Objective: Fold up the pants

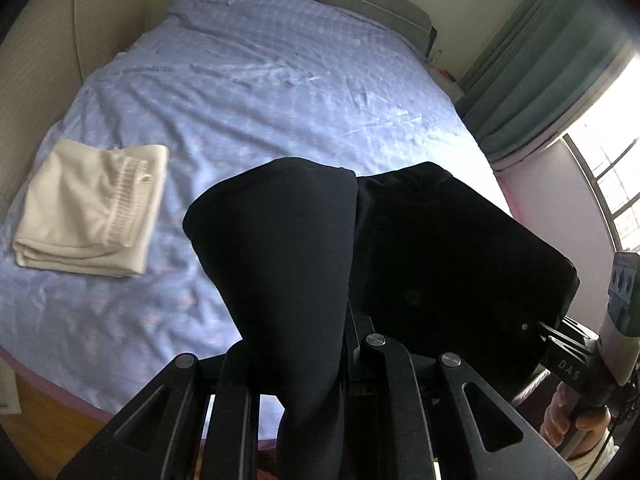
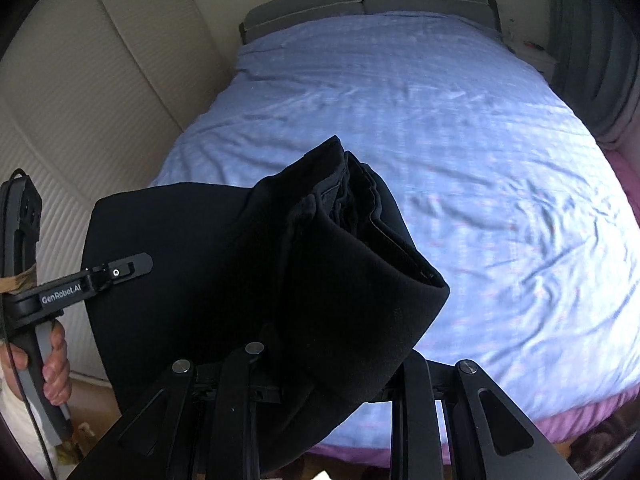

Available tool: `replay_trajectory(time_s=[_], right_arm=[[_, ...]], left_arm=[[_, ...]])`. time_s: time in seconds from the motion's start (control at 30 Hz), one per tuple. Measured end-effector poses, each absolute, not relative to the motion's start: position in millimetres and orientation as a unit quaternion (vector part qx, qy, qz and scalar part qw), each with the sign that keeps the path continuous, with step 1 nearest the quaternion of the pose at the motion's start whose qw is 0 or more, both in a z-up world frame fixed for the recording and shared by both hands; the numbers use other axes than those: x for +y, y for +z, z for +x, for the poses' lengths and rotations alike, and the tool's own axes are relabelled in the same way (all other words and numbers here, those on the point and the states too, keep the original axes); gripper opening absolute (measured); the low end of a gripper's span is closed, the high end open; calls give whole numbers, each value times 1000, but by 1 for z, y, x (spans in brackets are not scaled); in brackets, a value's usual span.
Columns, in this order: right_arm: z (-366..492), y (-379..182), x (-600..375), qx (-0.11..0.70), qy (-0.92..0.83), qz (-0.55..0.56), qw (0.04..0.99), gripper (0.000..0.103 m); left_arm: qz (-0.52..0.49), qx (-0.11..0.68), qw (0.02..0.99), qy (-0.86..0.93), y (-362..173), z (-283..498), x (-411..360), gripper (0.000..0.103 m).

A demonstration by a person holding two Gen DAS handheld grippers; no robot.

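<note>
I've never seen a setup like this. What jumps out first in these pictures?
The folded black pants fill the foreground, held up above the bed between the left gripper and the right gripper, both clamped on the cloth. Behind them spreads a pale blue checked bedsheet, with a folded cream garment lying near its left edge.

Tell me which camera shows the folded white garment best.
The left wrist view. There the folded white garment lies in full sight on the blue bedsheet, left of the black pants held up in front of the camera. The right wrist view does not show it at all: only pants and sheet.
</note>
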State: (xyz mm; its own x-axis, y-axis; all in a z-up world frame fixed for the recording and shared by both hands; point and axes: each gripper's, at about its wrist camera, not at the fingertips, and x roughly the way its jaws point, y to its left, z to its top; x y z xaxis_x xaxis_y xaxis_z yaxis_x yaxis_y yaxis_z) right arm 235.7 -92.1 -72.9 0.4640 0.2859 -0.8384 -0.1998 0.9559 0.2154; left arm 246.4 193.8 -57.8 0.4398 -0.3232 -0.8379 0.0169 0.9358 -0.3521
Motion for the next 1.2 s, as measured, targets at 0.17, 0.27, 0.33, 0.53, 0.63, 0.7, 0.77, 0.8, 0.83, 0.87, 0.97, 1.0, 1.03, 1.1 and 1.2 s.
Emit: replay_trajectory(time_s=[0.17, 0.27, 0.33, 0.53, 0.63, 0.7, 0.77, 0.8, 0.83, 0.87, 0.97, 1.0, 1.03, 1.1, 1.2], right_arm=[[211, -78, -18, 499, 129, 67, 855, 25], [199, -77, 15, 507, 137, 68, 848, 25], [196, -76, 36, 511, 151, 56, 844, 25], [196, -79, 83, 517, 192, 44, 833, 25], [197, -79, 111, 519, 210, 38, 828, 25], [199, -78, 132, 521, 217, 35, 825, 25], [208, -79, 152, 523, 220, 33, 823, 25], [211, -78, 159, 524, 220, 33, 822, 25], [215, -79, 170, 525, 219, 30, 822, 25], [219, -80, 182, 526, 217, 29, 822, 25], [236, -84, 216, 532, 199, 35, 822, 25], [240, -85, 224, 533, 195, 41, 822, 25], [246, -87, 235, 534, 189, 43, 823, 25], [255, -90, 254, 532, 180, 44, 826, 25], [277, -96, 277, 530, 158, 60, 831, 25]], left_arm=[[-146, 533, 827, -103, -64, 234, 265, 16], [-154, 539, 822, -98, -69, 224, 300, 16], [-169, 537, 822, -87, -71, 217, 325, 16], [-204, 536, 817, -51, -75, 200, 386, 16], [-200, 530, 823, -38, -71, 199, 410, 16], [-205, 527, 824, -36, -69, 200, 429, 16], [-207, 527, 824, -36, -71, 207, 449, 16], [-206, 528, 823, -38, -74, 213, 461, 16], [-204, 529, 823, -42, -76, 218, 470, 16], [-203, 530, 822, -47, -79, 225, 481, 16], [-193, 545, 813, -65, -89, 255, 514, 16], [-185, 548, 813, -74, -90, 266, 524, 16], [-171, 548, 814, -83, -90, 277, 531, 16], [-149, 547, 817, -102, -93, 302, 546, 16], [-123, 547, 818, -126, -98, 342, 567, 16]])
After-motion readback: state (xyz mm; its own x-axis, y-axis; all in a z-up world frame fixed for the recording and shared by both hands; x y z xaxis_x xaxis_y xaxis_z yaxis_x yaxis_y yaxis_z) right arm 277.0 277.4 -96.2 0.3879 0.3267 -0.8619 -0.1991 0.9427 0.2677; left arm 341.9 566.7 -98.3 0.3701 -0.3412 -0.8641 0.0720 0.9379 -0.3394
